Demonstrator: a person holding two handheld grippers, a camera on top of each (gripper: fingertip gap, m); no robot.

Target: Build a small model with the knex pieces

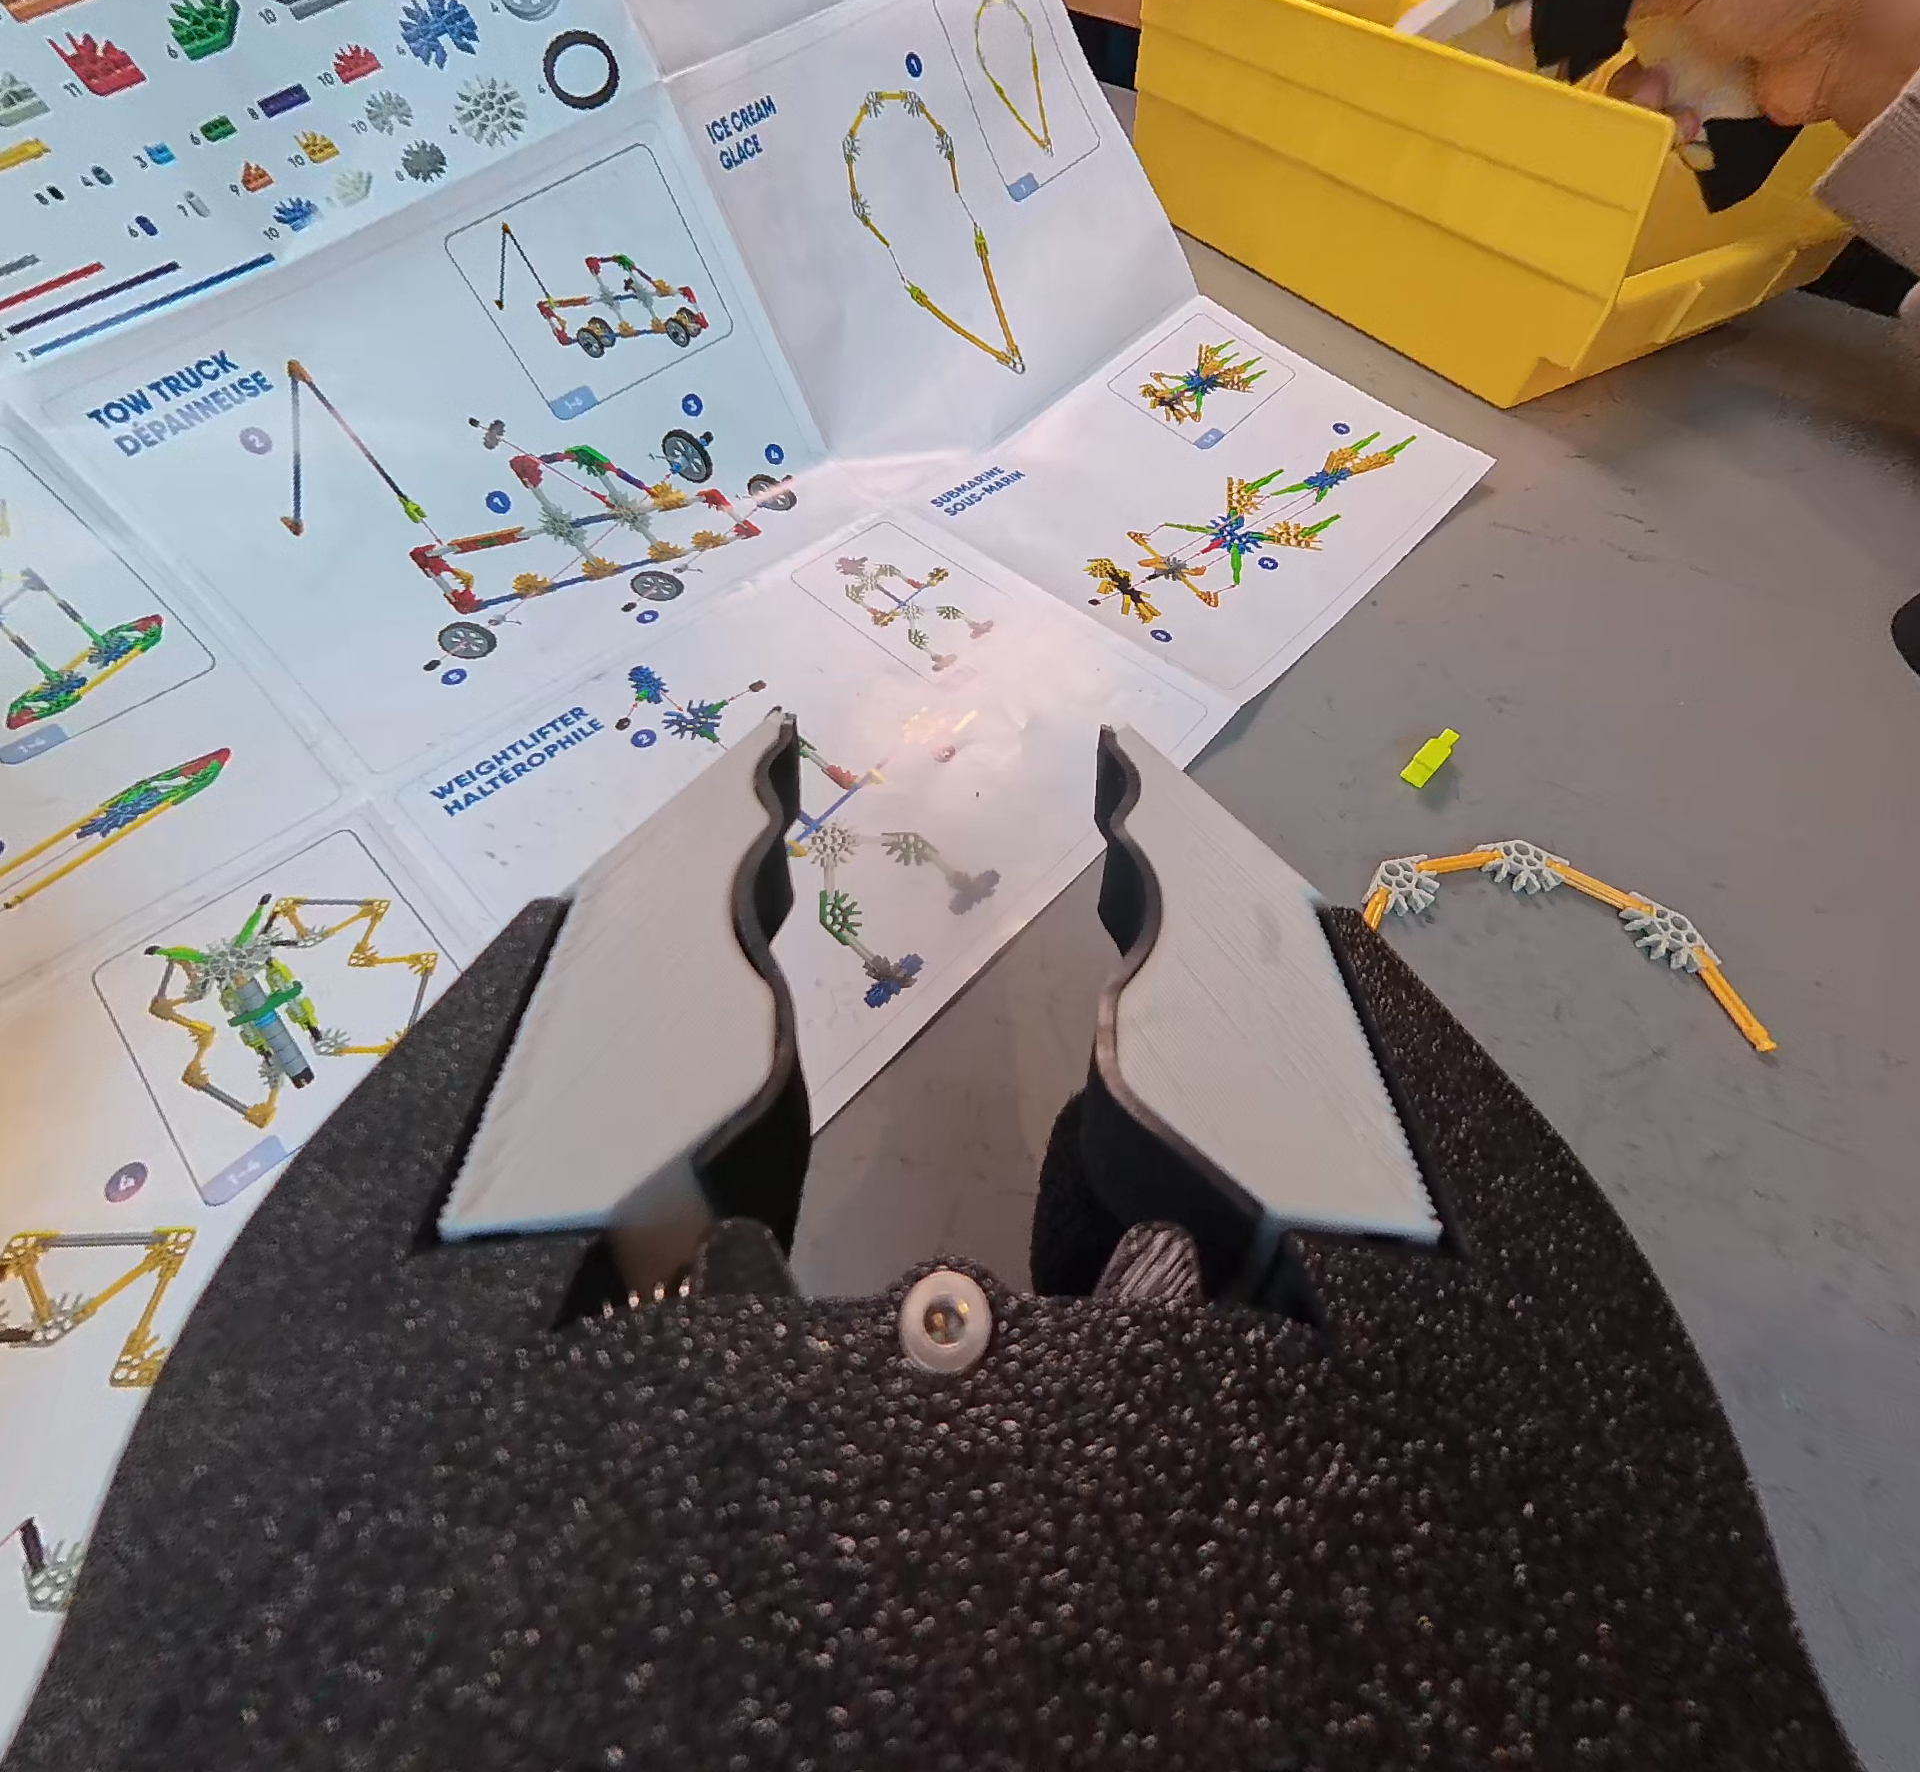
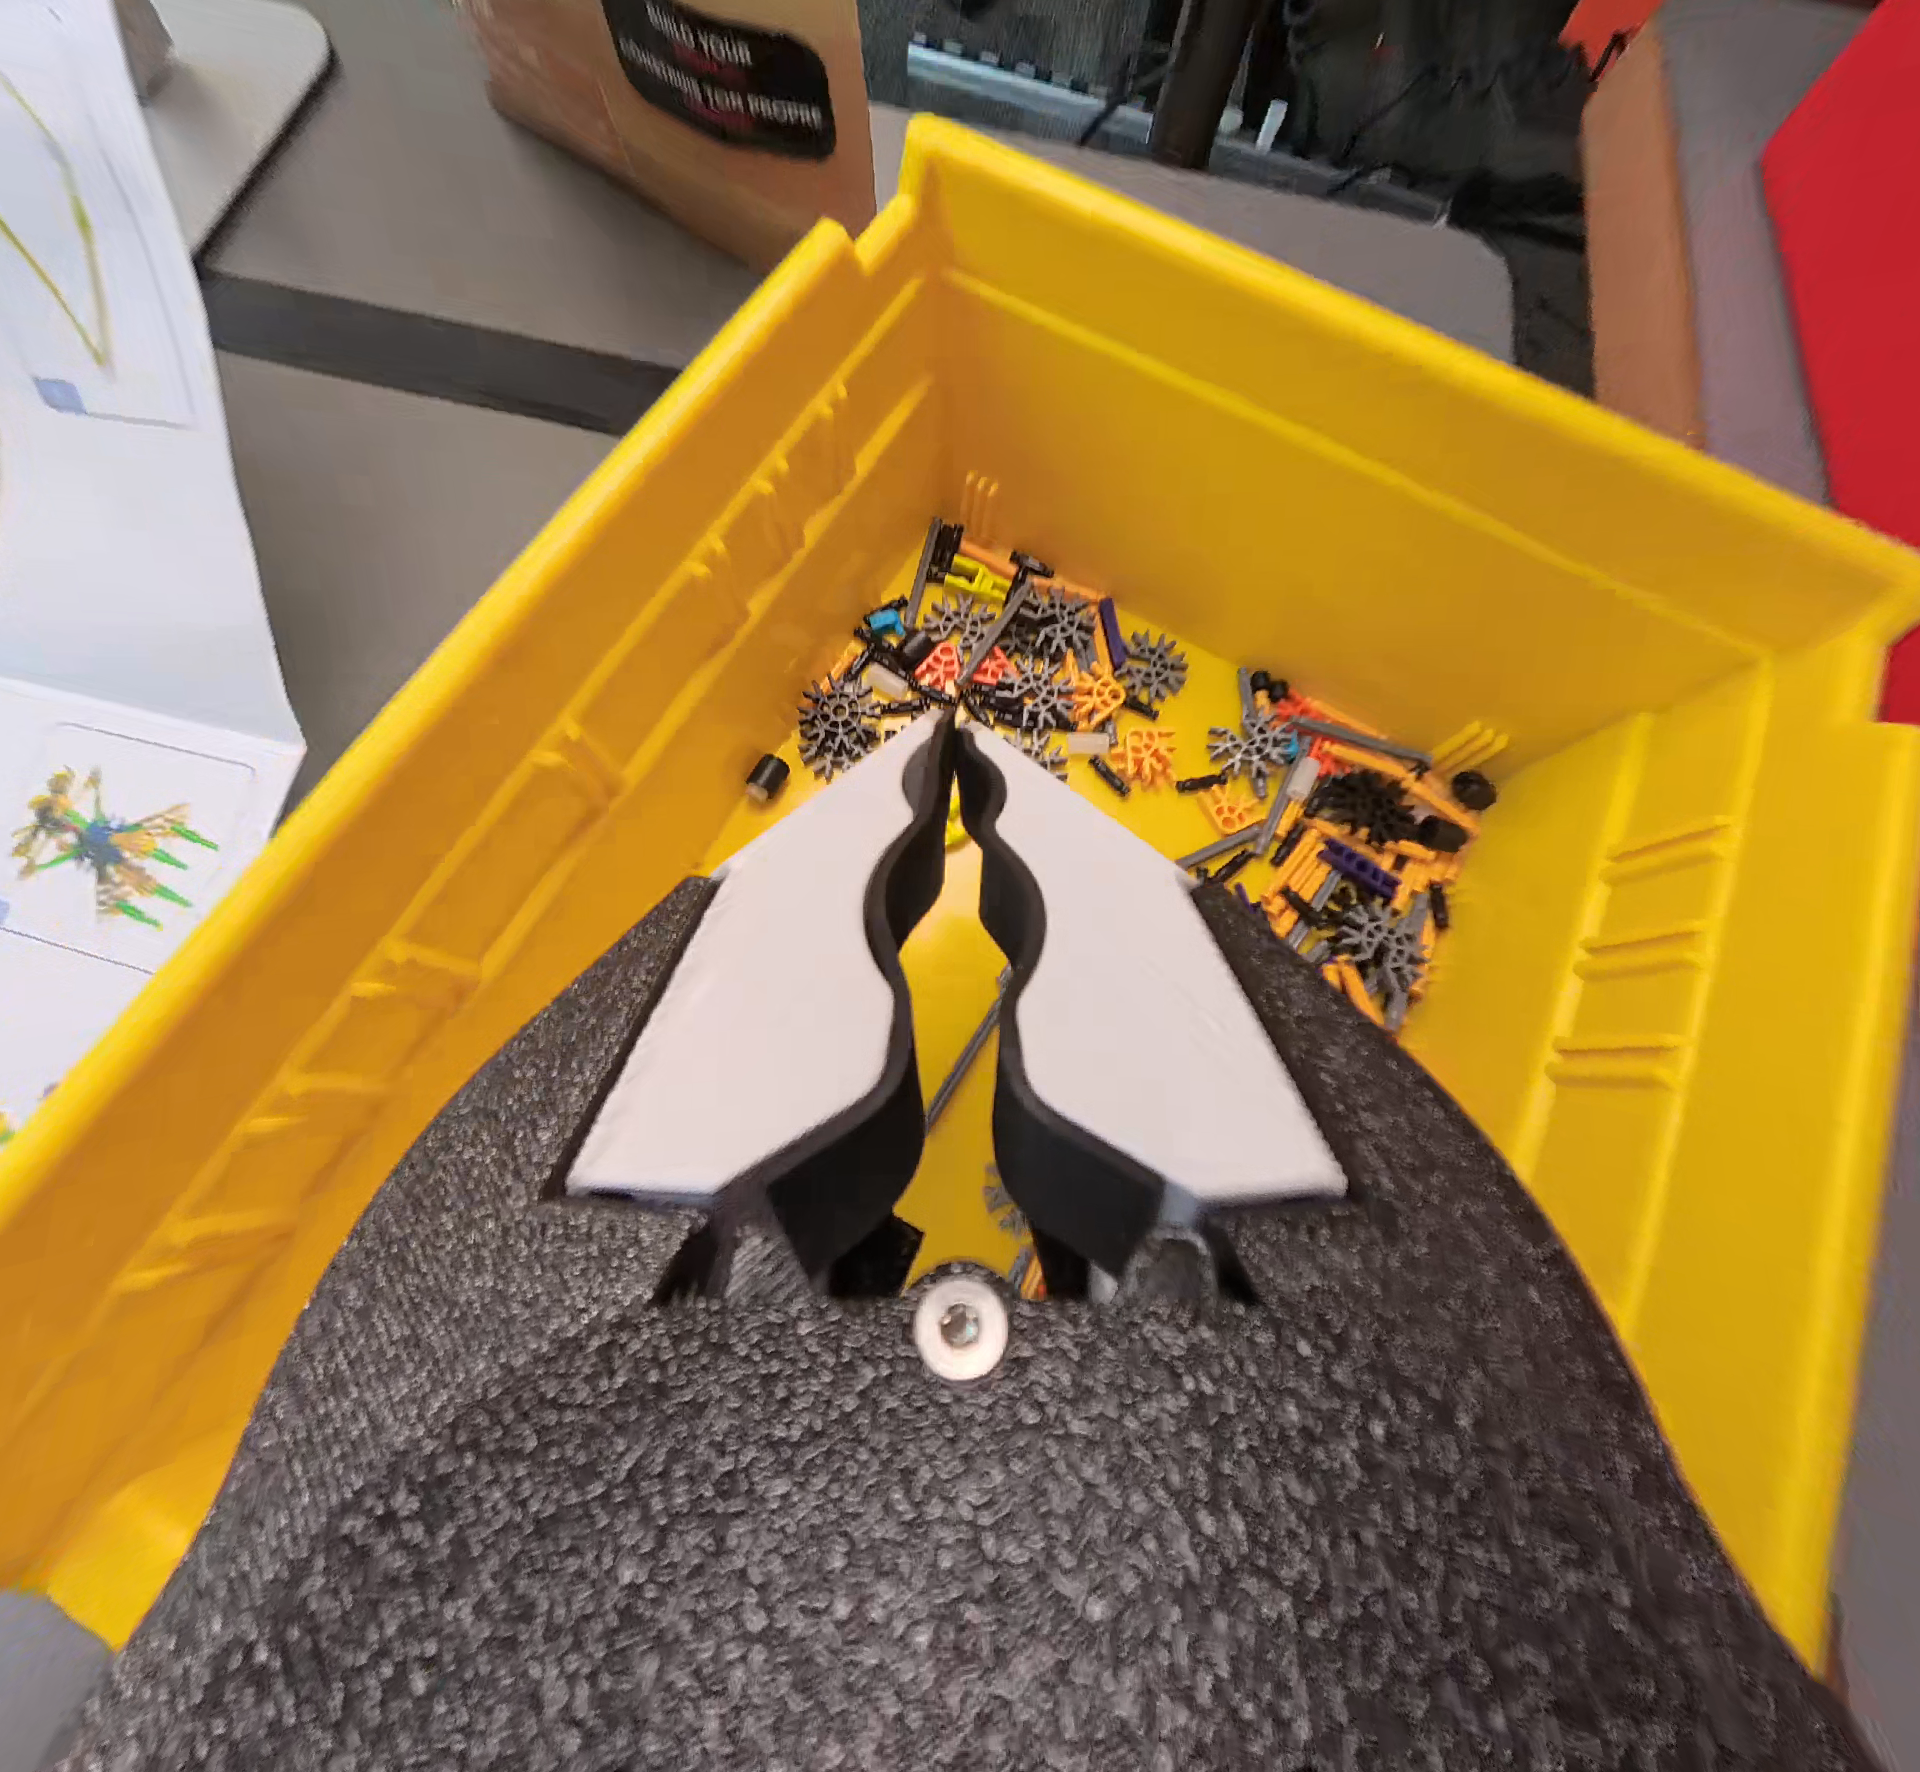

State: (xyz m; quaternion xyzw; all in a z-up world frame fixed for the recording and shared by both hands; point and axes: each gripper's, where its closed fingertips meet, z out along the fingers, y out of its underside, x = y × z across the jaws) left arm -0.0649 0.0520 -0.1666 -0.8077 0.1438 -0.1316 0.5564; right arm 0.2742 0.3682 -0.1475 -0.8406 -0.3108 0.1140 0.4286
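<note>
My left gripper (image 1: 945, 735) is open and empty. It hovers over the near edge of a white building-toy instruction sheet (image 1: 623, 372) on the grey table. To its right lie a small lime-green piece (image 1: 1430, 754) and a curved chain of orange rods and grey connectors (image 1: 1558, 891). My right gripper (image 2: 954, 730) is shut, tips pressed together, inside the yellow bin (image 2: 1247, 434), just above a heap of loose connectors and rods (image 2: 1049, 673). A lime-green sliver (image 2: 951, 820) shows in the slit behind the tips; I cannot tell whether it is gripped. The left wrist view shows that gripper (image 1: 1662, 60) in a hand at the bin (image 1: 1351, 164).
A cardboard box (image 2: 675, 60) stands behind the bin. A red container (image 2: 1849, 372) is at the right. More pieces lie in the bin's right corner (image 2: 1371, 849). The sheet's edge (image 2: 94, 579) lies left of the bin. Tip to tip, the grippers are about 45 cm apart.
</note>
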